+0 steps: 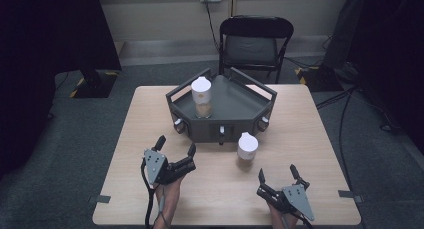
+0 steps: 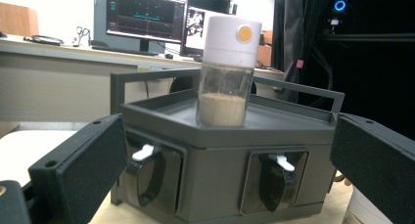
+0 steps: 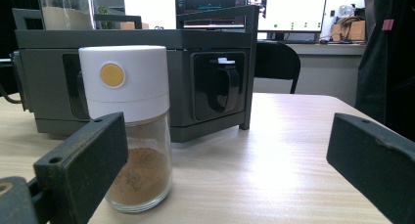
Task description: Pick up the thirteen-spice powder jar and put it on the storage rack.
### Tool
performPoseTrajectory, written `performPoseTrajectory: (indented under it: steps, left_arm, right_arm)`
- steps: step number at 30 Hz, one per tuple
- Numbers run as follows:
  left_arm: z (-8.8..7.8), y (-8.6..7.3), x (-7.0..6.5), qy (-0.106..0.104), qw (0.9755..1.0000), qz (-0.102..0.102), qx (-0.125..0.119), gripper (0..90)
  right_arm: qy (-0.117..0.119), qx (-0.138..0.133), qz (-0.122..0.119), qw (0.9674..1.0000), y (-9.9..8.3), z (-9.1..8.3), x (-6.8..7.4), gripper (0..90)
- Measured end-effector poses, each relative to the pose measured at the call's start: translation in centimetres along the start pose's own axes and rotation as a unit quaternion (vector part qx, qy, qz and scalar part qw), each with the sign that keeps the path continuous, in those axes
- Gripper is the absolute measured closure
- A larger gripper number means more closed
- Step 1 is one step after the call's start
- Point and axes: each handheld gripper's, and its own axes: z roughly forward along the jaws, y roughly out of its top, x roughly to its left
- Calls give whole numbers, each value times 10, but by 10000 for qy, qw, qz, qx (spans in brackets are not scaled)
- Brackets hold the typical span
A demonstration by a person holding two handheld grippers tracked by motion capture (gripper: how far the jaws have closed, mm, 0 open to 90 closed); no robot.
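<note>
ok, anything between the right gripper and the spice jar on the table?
Nothing. In the high view, bare tabletop separates the right gripper from the spice jar; the right gripper view shows the jar just beyond its open jaws, untouched.

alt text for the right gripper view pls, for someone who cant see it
A glass spice jar with a white cap and a yellow dot stands on a light wooden table, holding brown powder, just ahead of the right claw, whose two black jaws are spread wide and touch nothing. Behind it sits a dark grey rack with slots in its side.
</note>
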Motion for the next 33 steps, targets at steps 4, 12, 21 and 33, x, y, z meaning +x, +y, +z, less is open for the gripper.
performPoseTrajectory:
  steps: [4, 12, 21, 33]
  left_arm:
    - [-11, -11, 1, 16, 10000, 5, -21, 1]
    - [-26, -28, -2, 108, 9999, 69, -67, 0]
    - [-42, -53, -4, 229, 9994, 255, -88, 0]
    - [-46, -69, -4, 348, 9986, 397, -51, 0]
  right_arm:
    - [7, -4, 1, 10000, 0, 0, 0, 4]
    - [-6, -1, 8, 10000, 0, 0, 0, 4]
    - [-3, -3, 9, 10000, 0, 0, 0, 4]
    - [-15, 5, 6, 10000, 0, 0, 0, 4]
